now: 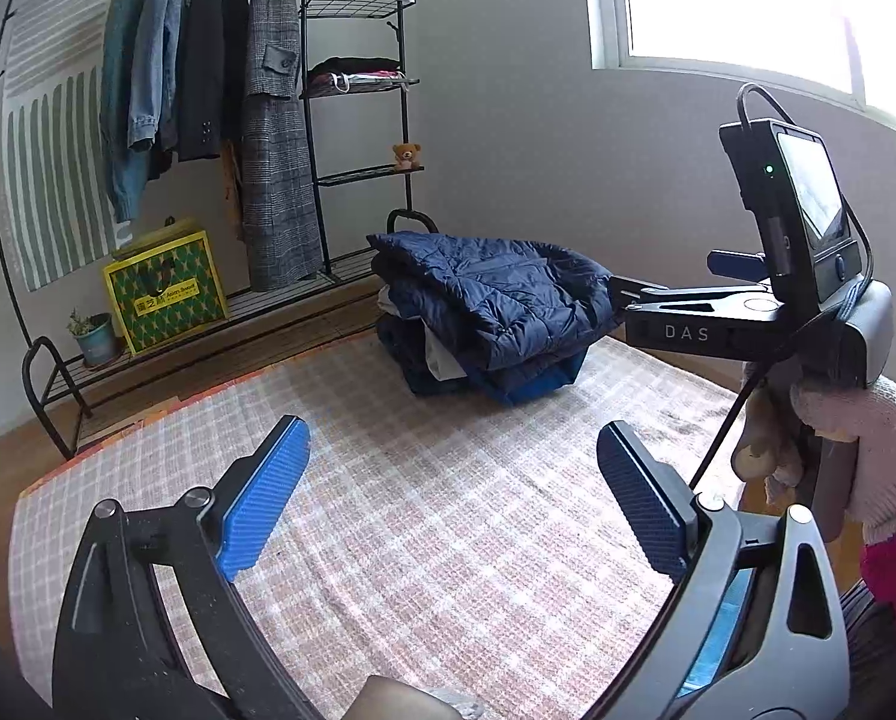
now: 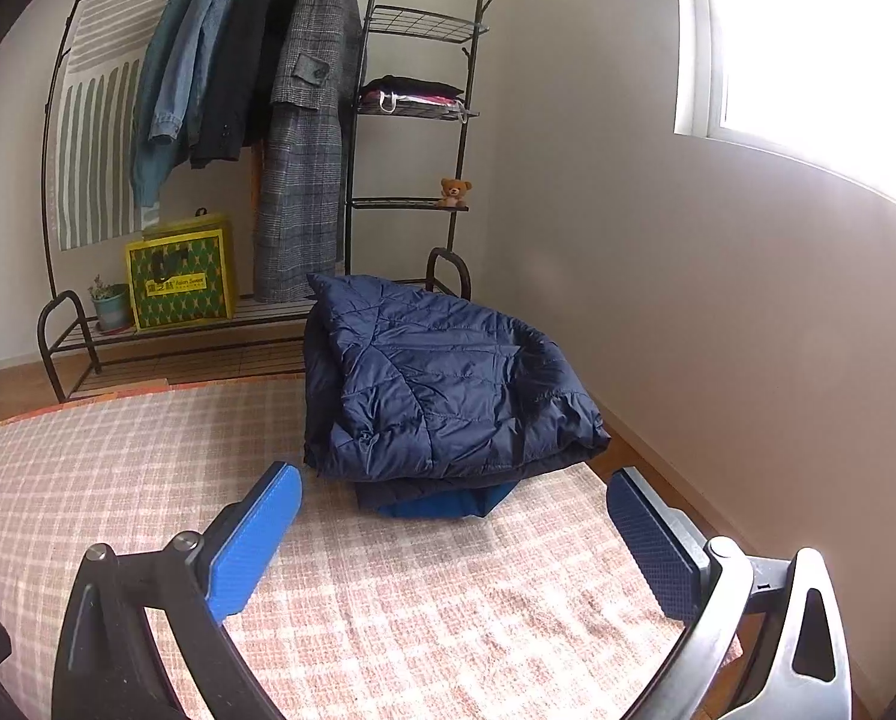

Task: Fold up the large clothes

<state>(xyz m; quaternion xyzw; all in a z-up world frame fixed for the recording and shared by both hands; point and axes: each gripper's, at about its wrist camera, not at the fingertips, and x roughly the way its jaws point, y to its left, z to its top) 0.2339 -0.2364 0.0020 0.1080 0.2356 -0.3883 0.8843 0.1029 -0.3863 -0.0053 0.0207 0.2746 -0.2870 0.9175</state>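
A folded navy quilted jacket (image 1: 496, 294) lies on top of a small pile of folded clothes at the far side of a pink checked rug (image 1: 387, 510). It also shows in the right wrist view (image 2: 448, 384), with a blue garment under it. My left gripper (image 1: 454, 468) is open and empty above the rug, well short of the pile. My right gripper (image 2: 454, 516) is open and empty just in front of the pile. In the left wrist view the right gripper's body (image 1: 748, 324) reaches in from the right beside the pile.
A black clothes rack (image 2: 351, 120) with hanging coats and wire shelves stands at the back wall. A yellow-green bag (image 2: 180, 279) and a potted plant (image 2: 111, 303) sit on its bottom shelf. A wall and a bright window (image 2: 808, 60) are to the right.
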